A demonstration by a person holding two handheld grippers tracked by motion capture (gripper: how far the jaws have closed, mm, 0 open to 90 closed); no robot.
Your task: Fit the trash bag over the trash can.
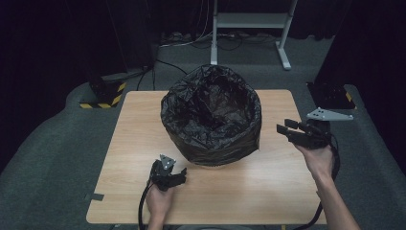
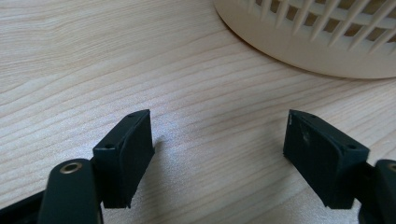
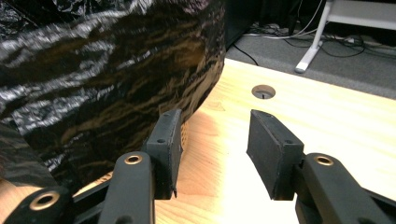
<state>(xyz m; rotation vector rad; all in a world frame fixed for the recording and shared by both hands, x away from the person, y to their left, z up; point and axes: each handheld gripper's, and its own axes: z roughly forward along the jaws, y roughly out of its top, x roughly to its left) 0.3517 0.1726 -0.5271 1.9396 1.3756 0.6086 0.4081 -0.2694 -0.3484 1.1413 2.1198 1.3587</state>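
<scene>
Dark room, wooden bench | bin with black liner sits mid-bench | I hold left gripper just in front of bin, jaws wide, empty | right gripper beside bin's right wall, half-spread, empty, likely lining up on the liner

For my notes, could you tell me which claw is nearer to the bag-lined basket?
Left. The left claw sits just before the basket base; the right claw hovers apart, beside its right wall.

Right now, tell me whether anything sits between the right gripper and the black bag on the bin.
Nothing visible does. The right gripper has open, empty jaws beside the bag, with bare table between and ahead of them; one jaw is close alongside the bag's side.
</scene>
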